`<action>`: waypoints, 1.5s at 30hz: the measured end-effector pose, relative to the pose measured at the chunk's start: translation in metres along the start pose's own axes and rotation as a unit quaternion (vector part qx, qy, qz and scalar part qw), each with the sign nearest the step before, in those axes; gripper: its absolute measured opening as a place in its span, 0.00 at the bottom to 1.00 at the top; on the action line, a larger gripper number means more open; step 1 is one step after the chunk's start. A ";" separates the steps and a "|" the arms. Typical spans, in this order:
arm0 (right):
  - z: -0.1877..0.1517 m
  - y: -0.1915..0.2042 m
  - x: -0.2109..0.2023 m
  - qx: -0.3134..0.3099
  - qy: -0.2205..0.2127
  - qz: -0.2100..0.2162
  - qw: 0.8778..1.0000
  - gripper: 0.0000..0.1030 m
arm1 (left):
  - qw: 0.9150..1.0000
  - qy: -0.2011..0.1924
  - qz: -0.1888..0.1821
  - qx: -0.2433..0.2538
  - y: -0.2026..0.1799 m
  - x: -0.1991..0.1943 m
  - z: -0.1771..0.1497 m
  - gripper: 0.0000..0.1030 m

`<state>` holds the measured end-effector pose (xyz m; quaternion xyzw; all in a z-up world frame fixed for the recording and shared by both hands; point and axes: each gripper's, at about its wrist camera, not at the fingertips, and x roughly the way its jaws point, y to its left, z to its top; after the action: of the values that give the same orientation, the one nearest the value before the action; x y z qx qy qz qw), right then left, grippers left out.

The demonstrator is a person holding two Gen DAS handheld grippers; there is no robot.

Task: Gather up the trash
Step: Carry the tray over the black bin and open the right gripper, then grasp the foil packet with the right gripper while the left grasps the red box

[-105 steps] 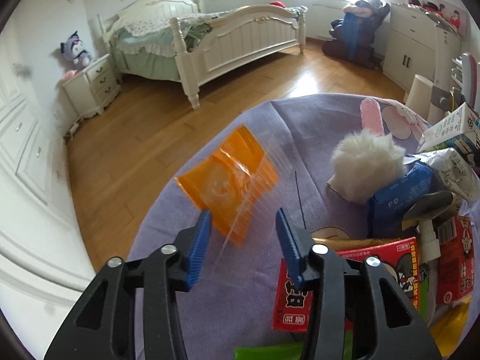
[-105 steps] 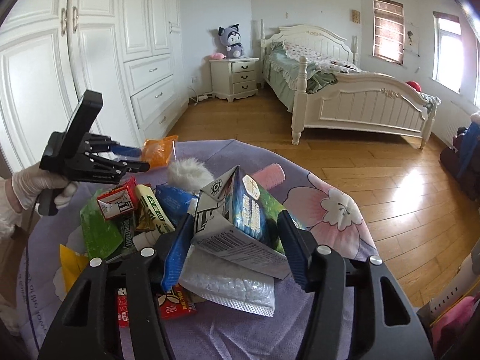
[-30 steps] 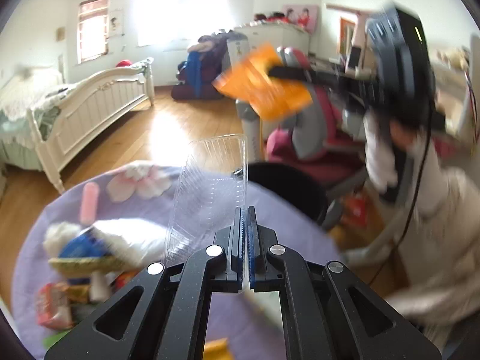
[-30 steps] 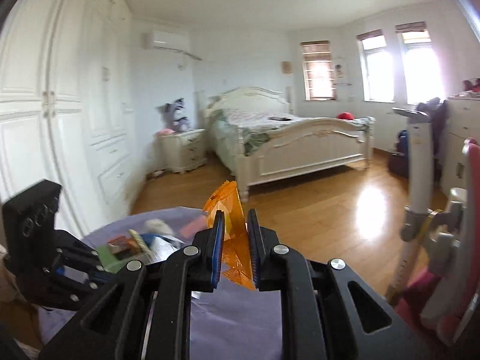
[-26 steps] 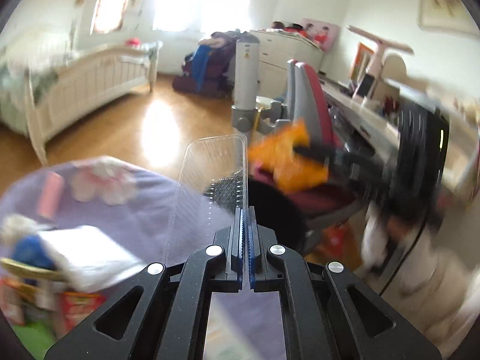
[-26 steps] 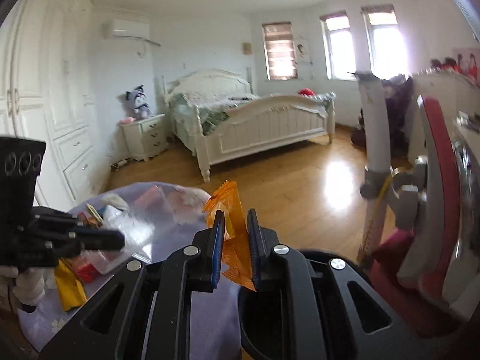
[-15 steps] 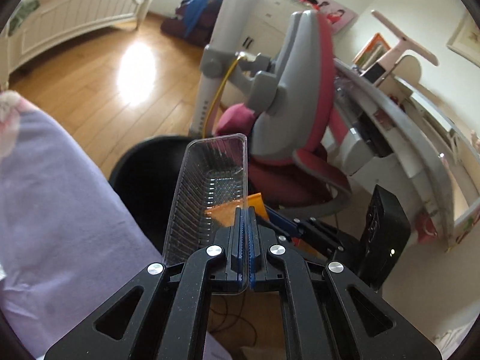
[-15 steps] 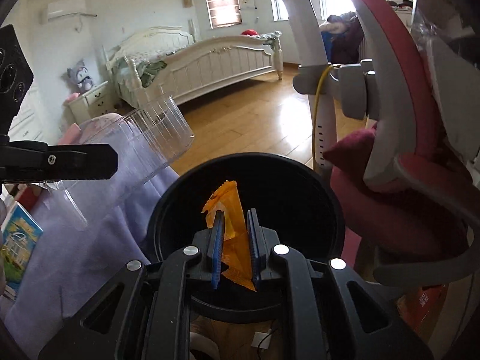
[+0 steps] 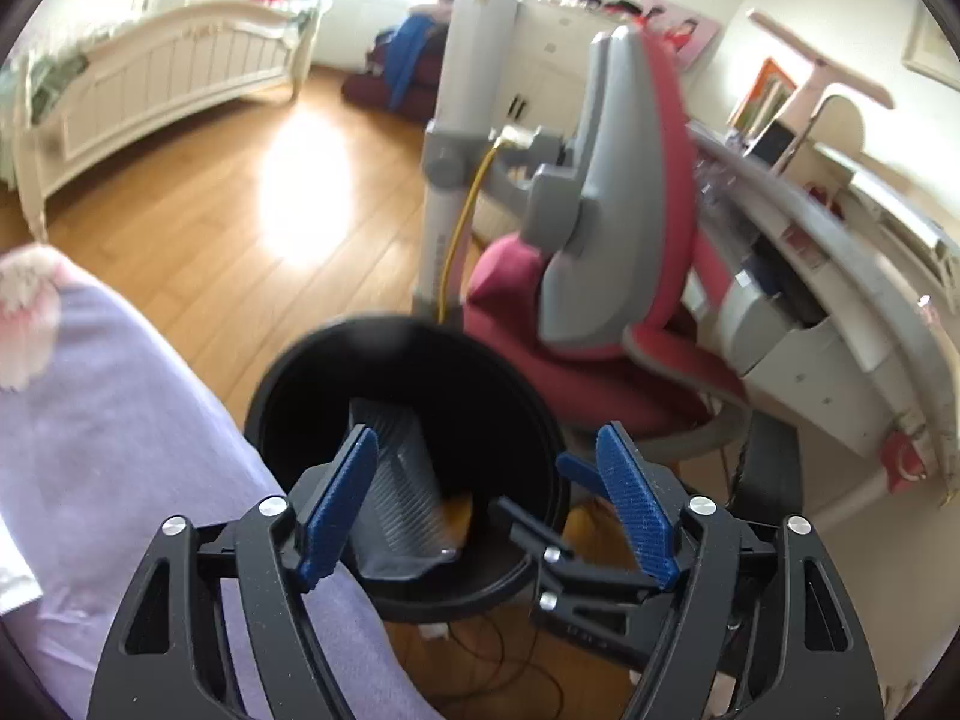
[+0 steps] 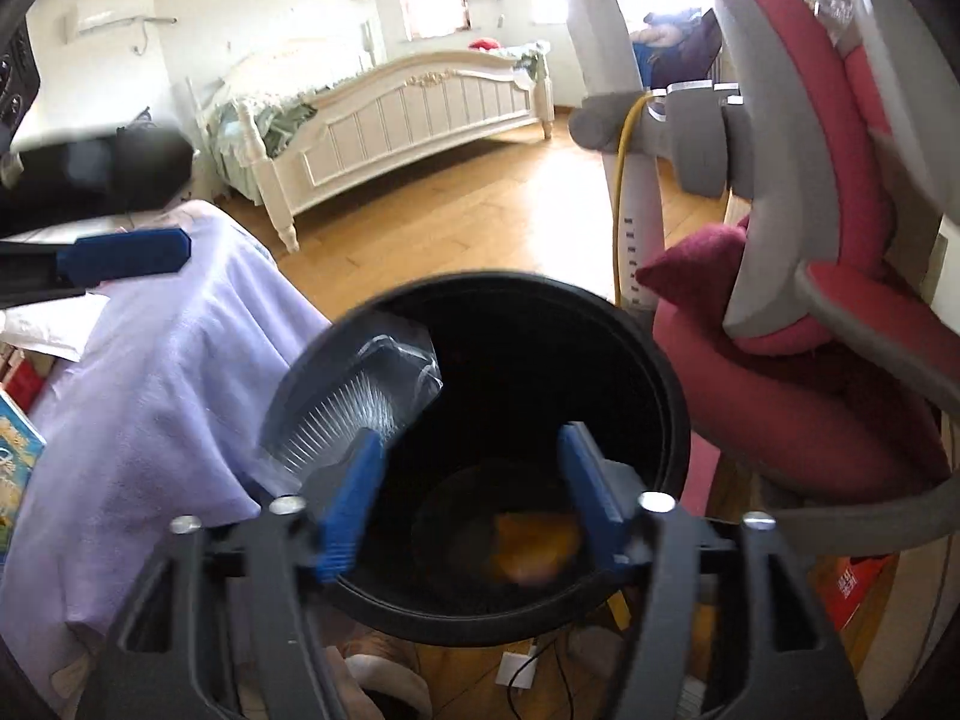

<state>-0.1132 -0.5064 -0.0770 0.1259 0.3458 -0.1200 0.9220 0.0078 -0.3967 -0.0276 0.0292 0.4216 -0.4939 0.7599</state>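
Two pieces of trash lie inside the black bin (image 10: 672,396), which stands on the wood floor between the purple-clothed table (image 10: 162,372) and the red and grey chair (image 10: 840,300). No writing can be read on either; a red box (image 10: 852,585) under the chair bears characters too small to make out. The clear ribbed plastic tray (image 10: 360,402) leans tilted against the bin's inner wall on the table side. The orange wrapper (image 10: 531,546), blurred, seems to sit near the bottom. Both grippers angle down over the bin's mouth. The left gripper (image 9: 486,510) has its blue pads spreading apart, nothing pressed between them. The right gripper (image 10: 468,498) is likewise opening, its pads clear of the wrapper.
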 end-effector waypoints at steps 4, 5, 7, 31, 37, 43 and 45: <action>0.004 0.007 -0.009 0.002 -0.007 0.018 1.000 0.63 | 1.000 -0.023 0.009 0.005 -0.004 -0.031 0.003 0.73; 0.005 0.009 -0.012 0.001 -0.011 0.023 1.000 0.63 | 0.999 -0.033 0.013 0.007 -0.005 -0.043 0.002 0.73; 0.009 0.018 -0.019 -0.003 -0.018 0.037 0.999 0.63 | 0.998 -0.052 0.032 0.013 -0.005 -0.065 0.000 0.73; 0.078 0.202 -0.042 -0.112 0.034 0.248 0.962 0.78 | 0.940 -0.126 0.262 -0.180 0.243 -0.324 -0.126 0.94; 0.101 0.242 -0.009 -0.117 0.119 0.288 0.943 0.82 | 0.939 -0.092 0.252 -0.214 0.280 -0.309 -0.139 0.95; 0.111 0.265 0.026 -0.115 0.175 0.290 0.934 0.84 | 0.949 -0.072 0.244 -0.187 0.291 -0.288 -0.128 0.95; 0.111 0.267 0.039 -0.110 0.192 0.291 0.931 0.84 | 0.949 -0.060 0.242 -0.193 0.299 -0.281 -0.125 0.95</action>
<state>0.0651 -0.2957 0.0178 0.1393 0.4757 0.2188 0.8405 0.1194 0.0177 -0.0316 -0.0466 0.4427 -0.2054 0.8716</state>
